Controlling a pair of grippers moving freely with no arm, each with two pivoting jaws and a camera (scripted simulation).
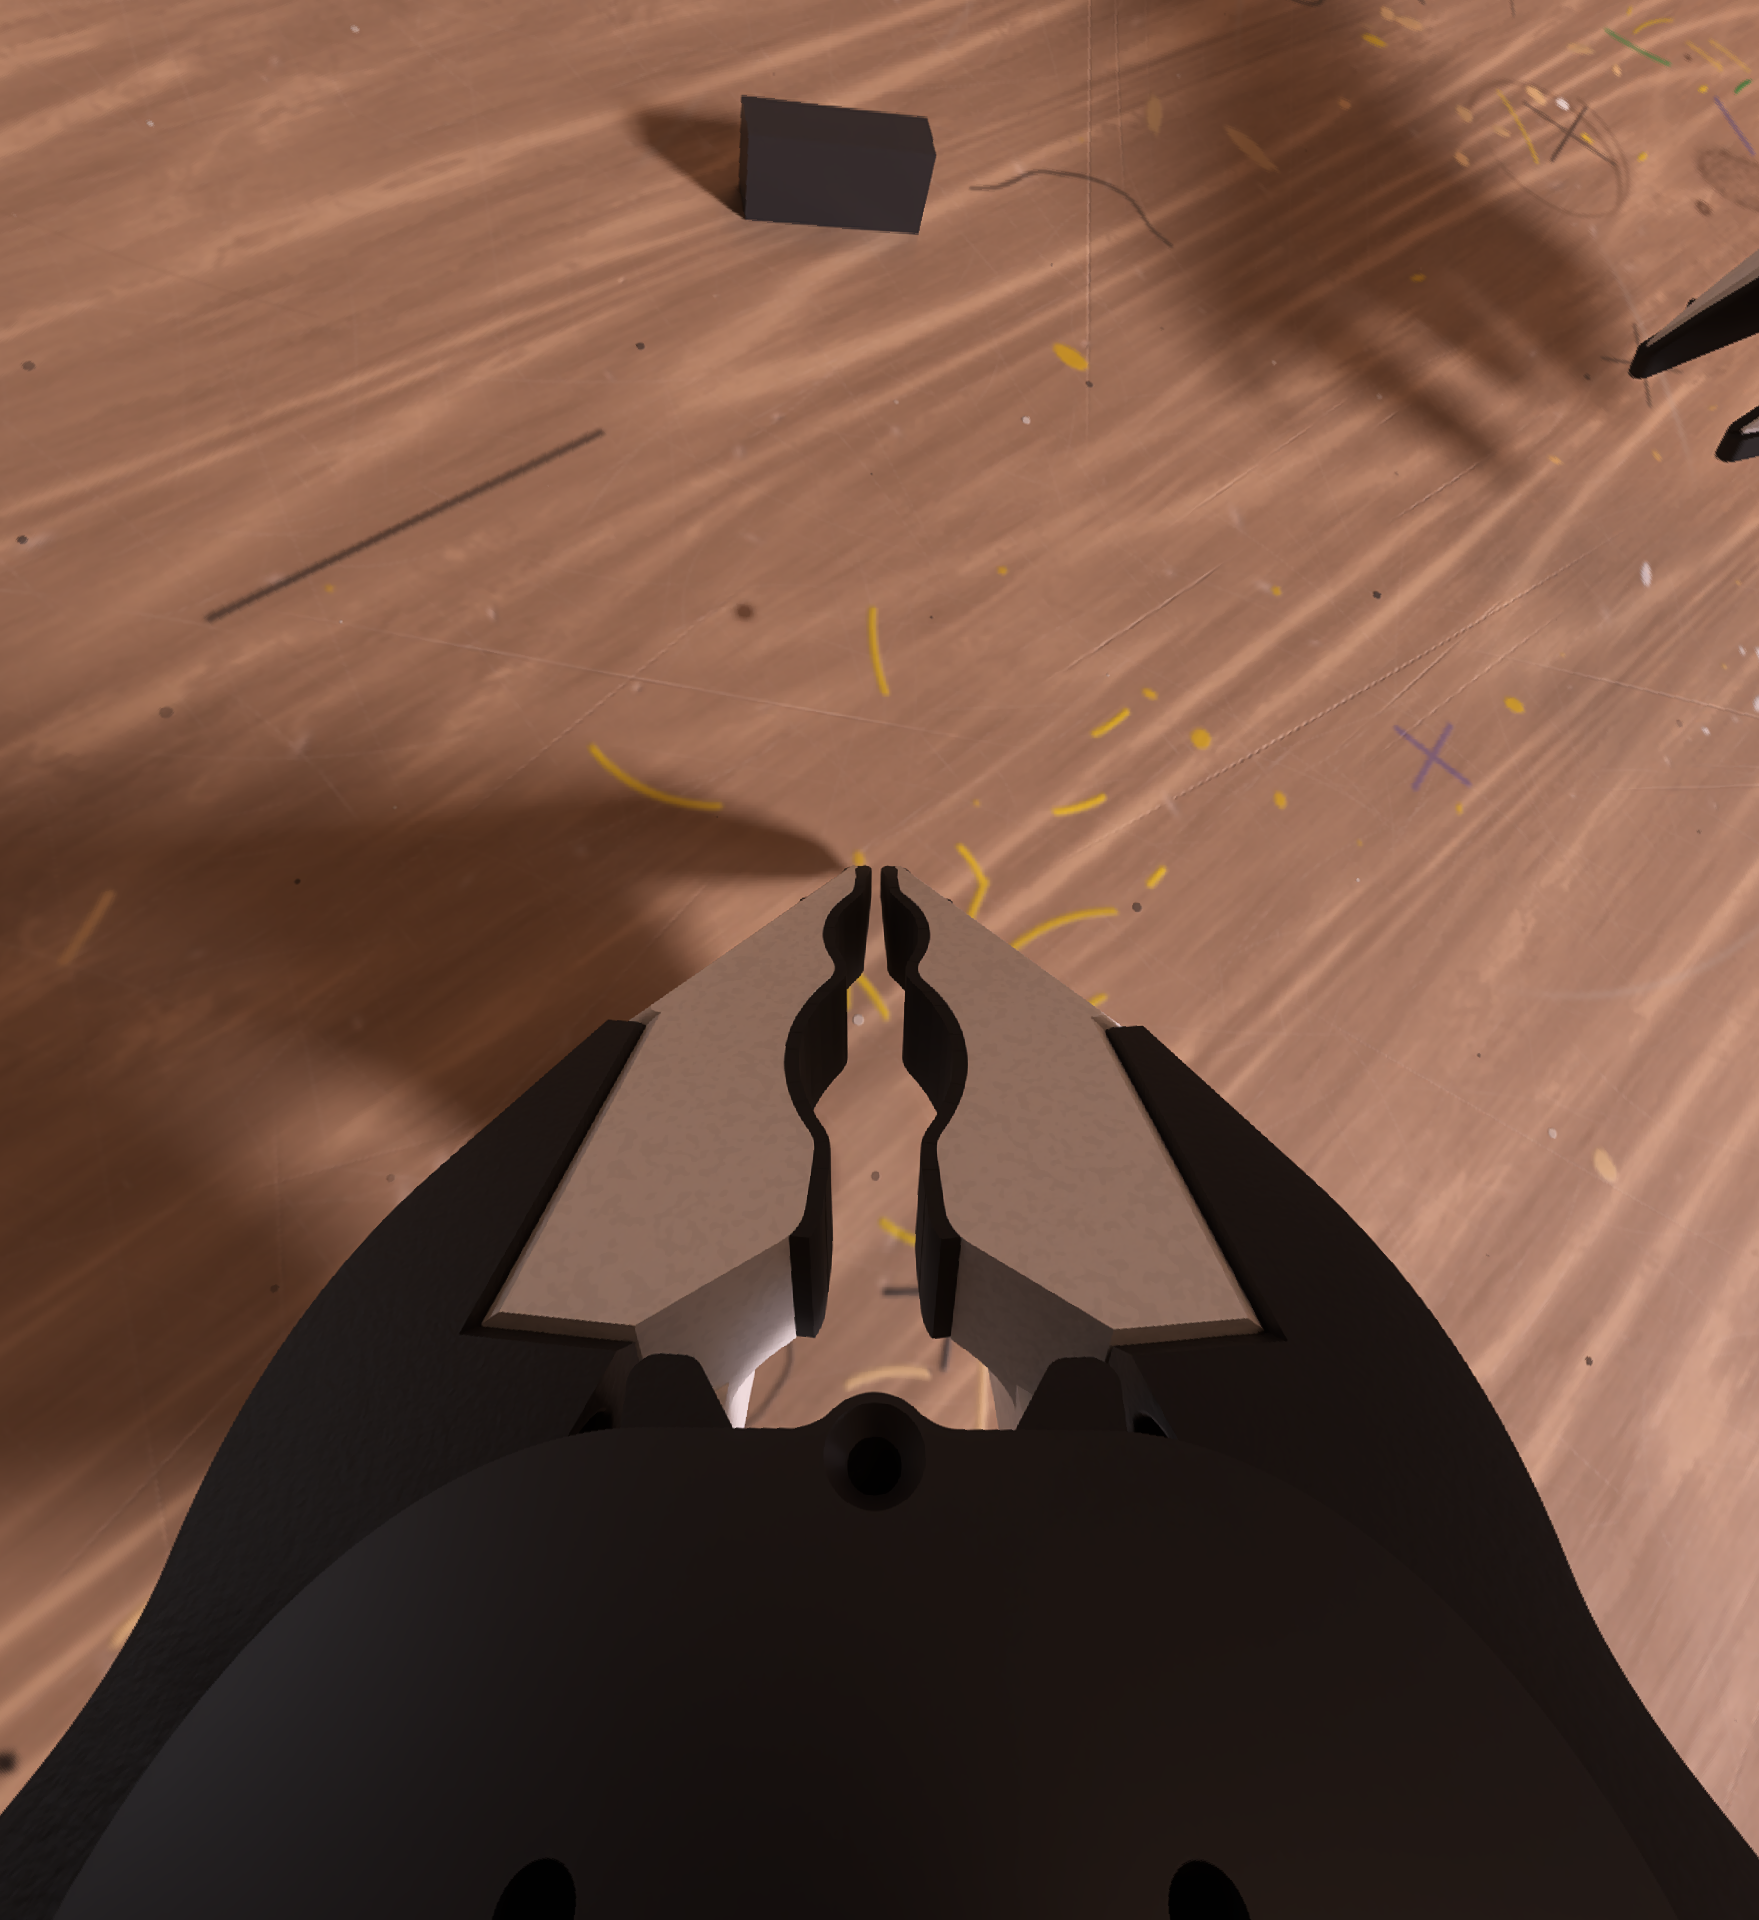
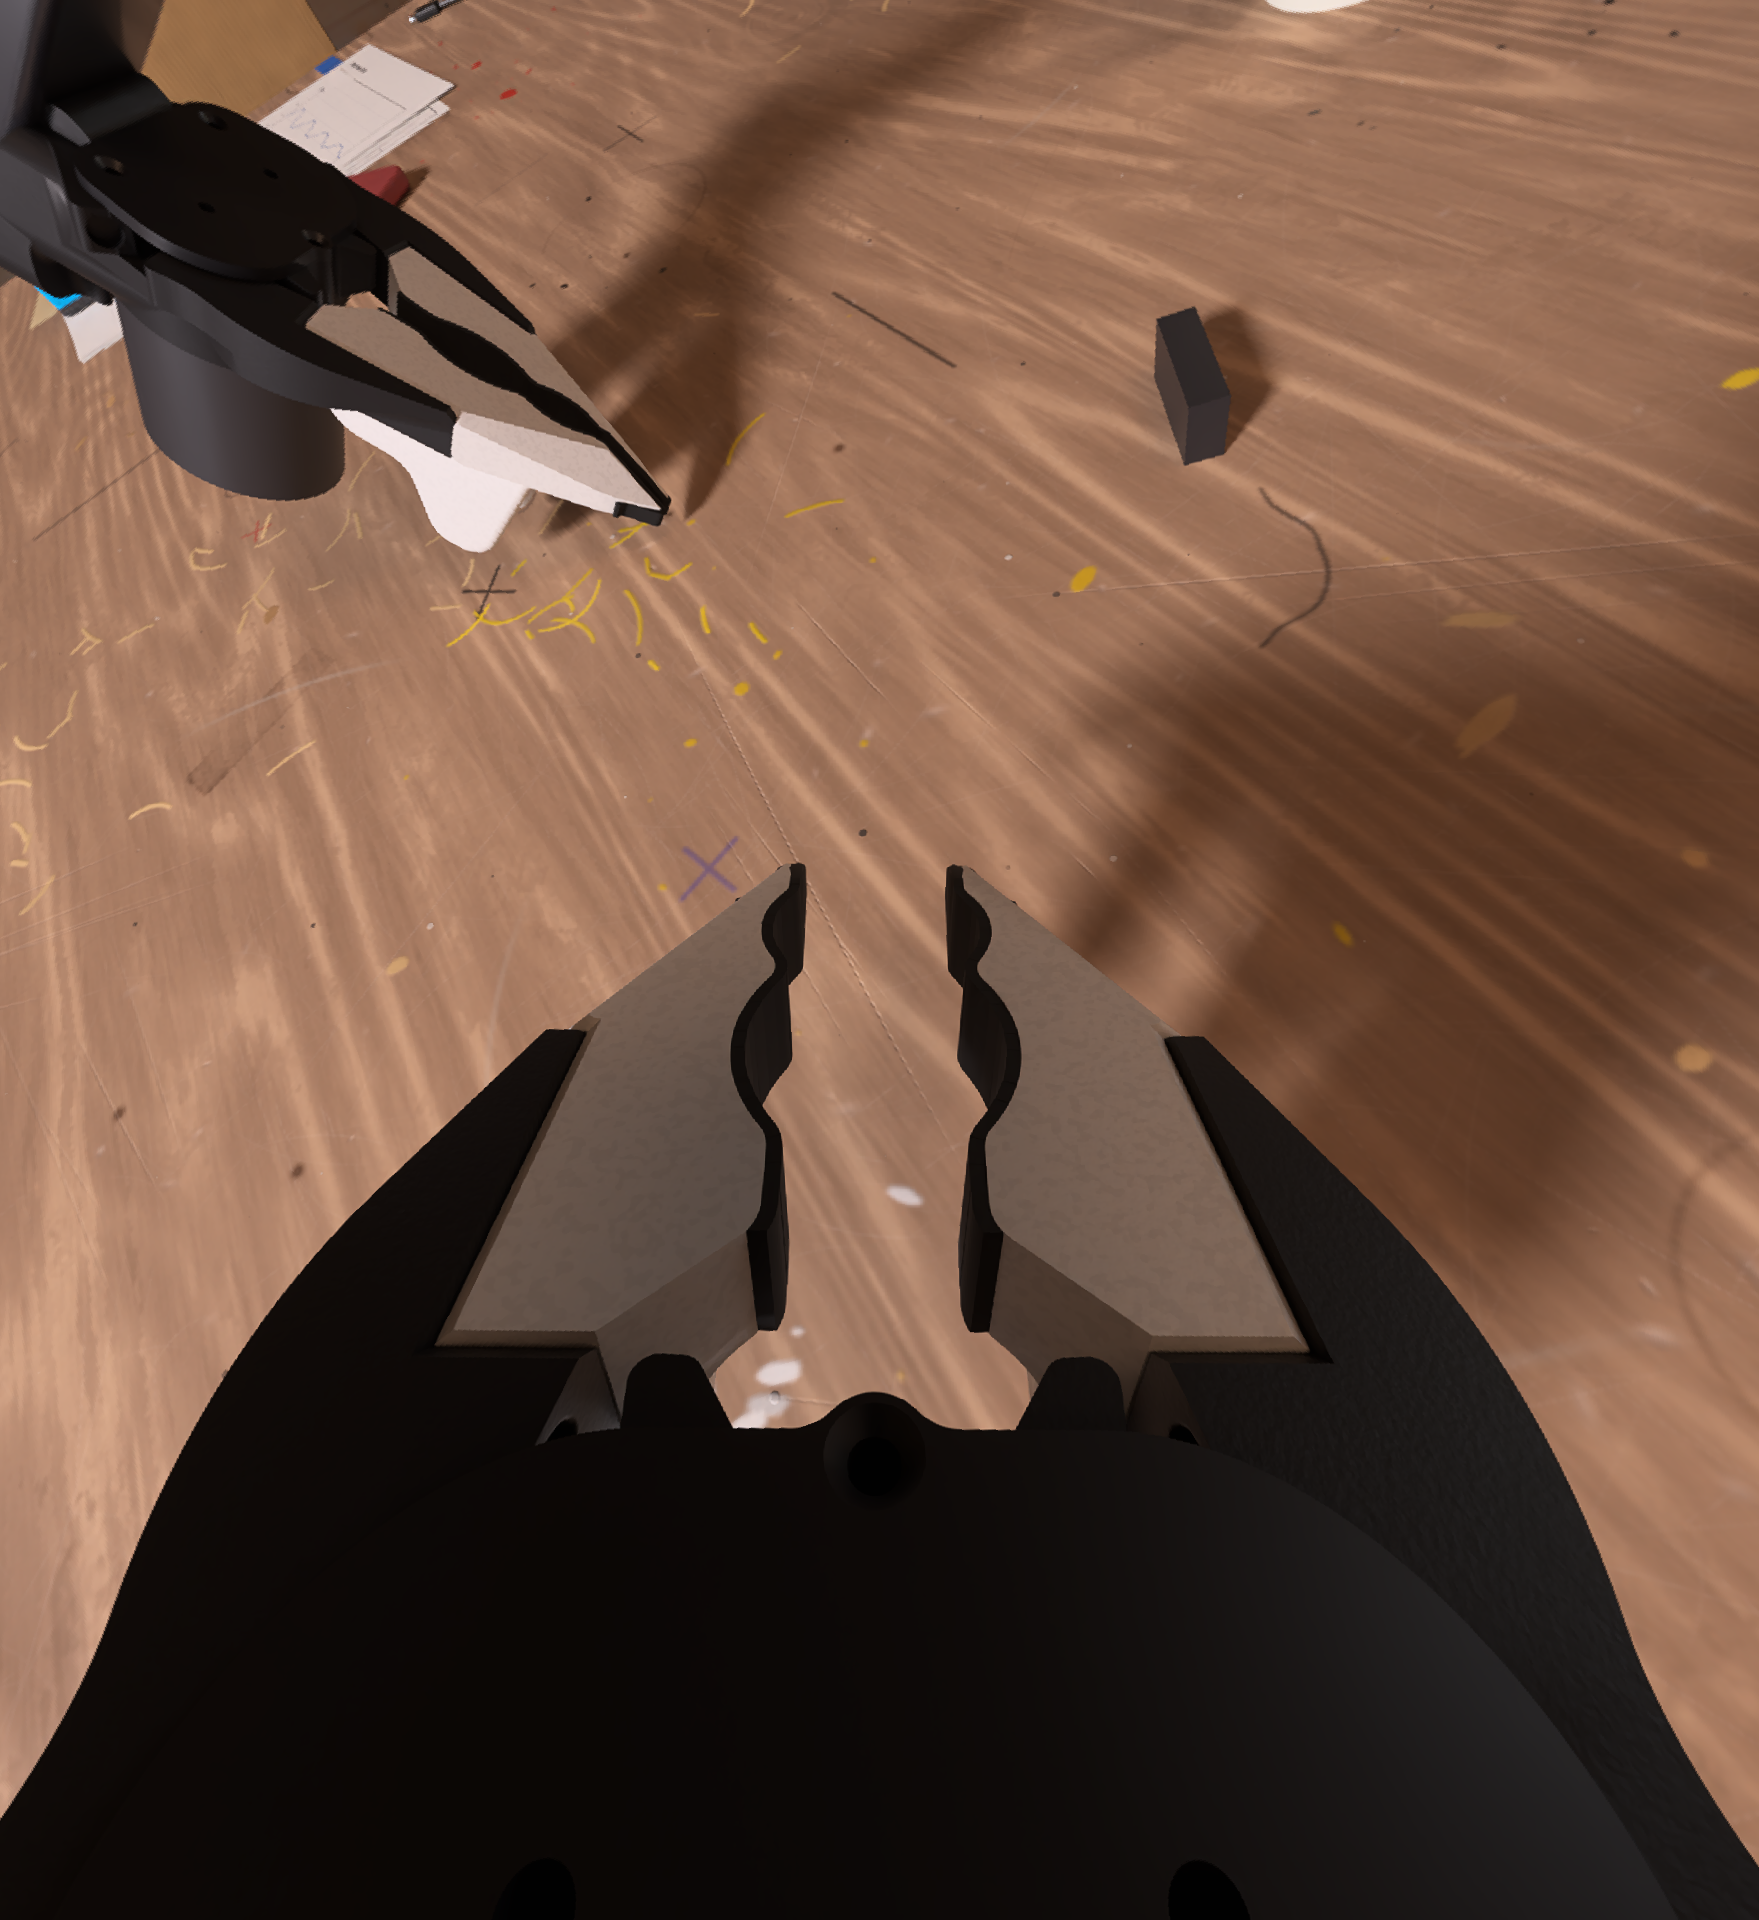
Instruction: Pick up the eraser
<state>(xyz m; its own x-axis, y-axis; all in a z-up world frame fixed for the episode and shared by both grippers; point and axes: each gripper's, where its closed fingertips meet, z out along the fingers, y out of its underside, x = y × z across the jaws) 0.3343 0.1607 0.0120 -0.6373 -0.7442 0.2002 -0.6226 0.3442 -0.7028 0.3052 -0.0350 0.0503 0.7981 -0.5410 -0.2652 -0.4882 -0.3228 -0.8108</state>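
The black eraser (image 1: 833, 164) lies free on the worktop (image 1: 335, 364), ungrasped: left gripper (image 1: 875, 878) fingers together, right gripper (image 2: 875, 878) fingers apart, readier.

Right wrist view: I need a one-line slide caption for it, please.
Open right claw above the wooden table, dark eraser lying ahead to its right, shut left claw at upper left.

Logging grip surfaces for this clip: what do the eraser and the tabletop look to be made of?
Eraser: dark charcoal block, matte with sharp edges and no shine; probably rubber, though foam is possible. Tabletop: brown wood-grain streaks, worn, scratched and flecked with yellow paint; likely wood or a laminate.
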